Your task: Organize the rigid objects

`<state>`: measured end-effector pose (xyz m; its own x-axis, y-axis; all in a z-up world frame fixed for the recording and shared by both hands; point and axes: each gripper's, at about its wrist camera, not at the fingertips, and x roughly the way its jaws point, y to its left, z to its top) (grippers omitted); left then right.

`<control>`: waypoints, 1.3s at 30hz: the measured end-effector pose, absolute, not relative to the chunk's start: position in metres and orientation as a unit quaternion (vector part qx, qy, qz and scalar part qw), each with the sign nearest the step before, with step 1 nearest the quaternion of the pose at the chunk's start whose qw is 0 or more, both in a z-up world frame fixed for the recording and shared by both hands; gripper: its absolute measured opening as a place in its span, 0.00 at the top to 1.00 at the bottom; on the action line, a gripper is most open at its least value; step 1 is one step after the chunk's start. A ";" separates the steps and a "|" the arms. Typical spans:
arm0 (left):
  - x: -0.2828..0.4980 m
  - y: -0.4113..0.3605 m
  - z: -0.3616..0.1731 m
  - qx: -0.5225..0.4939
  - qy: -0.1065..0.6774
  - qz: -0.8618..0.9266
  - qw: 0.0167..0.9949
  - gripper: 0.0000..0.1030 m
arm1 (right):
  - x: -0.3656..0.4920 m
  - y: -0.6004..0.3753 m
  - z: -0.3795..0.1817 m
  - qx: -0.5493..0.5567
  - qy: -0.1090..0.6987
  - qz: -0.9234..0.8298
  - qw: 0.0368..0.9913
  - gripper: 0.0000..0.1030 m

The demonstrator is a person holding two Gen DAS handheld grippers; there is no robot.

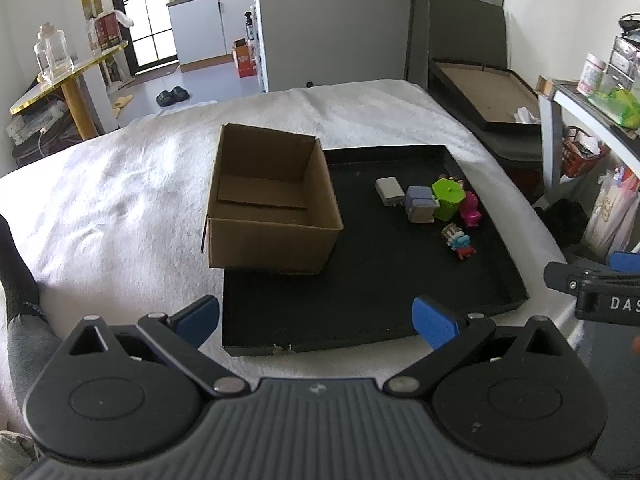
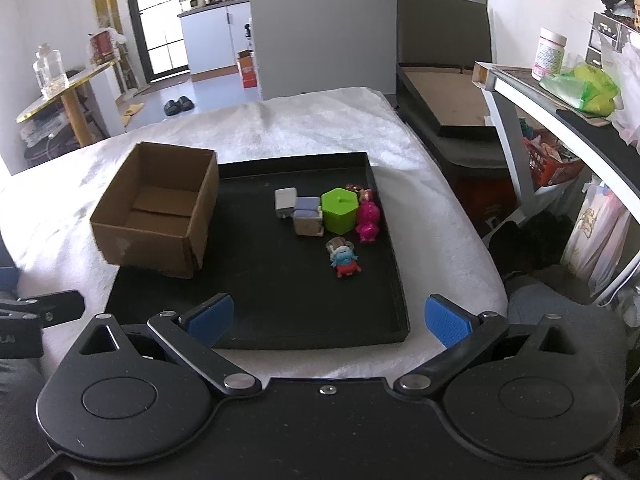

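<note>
Plainly, both grippers, left [image 1: 316, 322] and right [image 2: 328, 320], hang spread and empty near the tray [image 2: 400, 280]. Toys [image 2: 344, 260] cluster tightly, so a grab may knock neighbours; the box [image 2: 156, 208] overhangs the tray's left edge and could tip.

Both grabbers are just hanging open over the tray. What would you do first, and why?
Probably move the right gripper forward to the blue and red figure: it is the nearest toy and stands apart from the cluster. The cardboard box looks empty.

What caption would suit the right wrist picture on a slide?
Open right gripper facing a black tray of small toys, empty cardboard box at its left.
</note>
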<state>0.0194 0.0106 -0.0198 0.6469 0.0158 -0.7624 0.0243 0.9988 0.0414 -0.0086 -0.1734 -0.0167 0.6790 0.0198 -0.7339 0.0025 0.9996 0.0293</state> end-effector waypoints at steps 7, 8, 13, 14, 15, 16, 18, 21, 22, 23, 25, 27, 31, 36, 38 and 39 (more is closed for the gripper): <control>0.039 0.018 -0.031 0.020 0.433 0.011 0.901 0.01 | 0.009 -0.180 -0.032 0.015 0.408 0.008 0.913 0.04; 0.042 0.018 -0.032 0.019 0.434 0.012 0.901 0.01 | 0.012 -0.181 -0.034 0.016 0.409 0.009 0.912 0.04; 0.062 0.016 -0.036 0.024 0.433 0.019 0.901 0.01 | 0.028 -0.188 -0.046 0.024 0.421 0.017 0.907 0.12; 0.066 0.015 -0.037 0.026 0.432 0.020 0.901 0.01 | 0.031 -0.190 -0.048 0.026 0.422 0.019 0.906 0.14; 0.071 0.014 -0.038 0.028 0.431 0.021 0.902 0.01 | 0.034 -0.192 -0.051 0.028 0.424 0.020 0.905 0.16; 0.075 0.014 -0.038 0.028 0.430 0.023 0.902 0.01 | 0.038 -0.193 -0.053 0.029 0.425 0.021 0.904 0.16; 0.083 0.015 -0.040 0.025 0.427 0.028 0.903 0.01 | 0.046 -0.197 -0.058 0.031 0.428 0.023 0.903 0.19; 0.096 0.018 -0.042 0.022 0.427 0.033 0.903 0.02 | 0.059 -0.200 -0.066 0.033 0.433 0.027 0.901 0.21; 0.100 0.019 -0.044 0.022 0.427 0.035 0.903 0.03 | 0.062 -0.201 -0.069 0.035 0.435 0.029 0.899 0.21; 0.104 0.020 -0.044 0.022 0.426 0.037 0.904 0.03 | 0.066 -0.202 -0.072 0.037 0.437 0.031 0.898 0.22; 0.112 0.024 -0.045 0.021 0.423 0.043 0.905 0.04 | 0.073 -0.203 -0.077 0.041 0.442 0.036 0.896 0.24; 0.118 0.028 -0.046 0.020 0.420 0.048 0.906 0.05 | 0.080 -0.205 -0.083 0.041 0.446 0.038 0.893 0.24; 0.136 0.038 -0.049 0.021 0.420 0.063 0.905 0.13 | 0.092 -0.207 -0.093 0.044 0.452 0.044 0.890 0.24; 0.156 0.053 -0.053 0.022 0.421 0.079 0.903 0.24 | 0.106 -0.208 -0.104 0.040 0.459 0.051 0.886 0.31; 0.166 0.059 -0.054 0.020 0.424 0.084 0.902 0.28 | 0.111 -0.209 -0.108 0.037 0.463 0.053 0.884 0.33; 0.170 0.062 -0.054 0.019 0.425 0.086 0.901 0.29 | 0.115 -0.209 -0.112 0.036 0.466 0.055 0.883 0.35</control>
<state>0.1705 0.0622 -0.0540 0.6234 0.1713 -0.7629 -0.1393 0.9844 0.1072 0.1148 -0.2086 -0.1116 0.5604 0.1304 -0.8179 -0.0632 0.9914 0.1148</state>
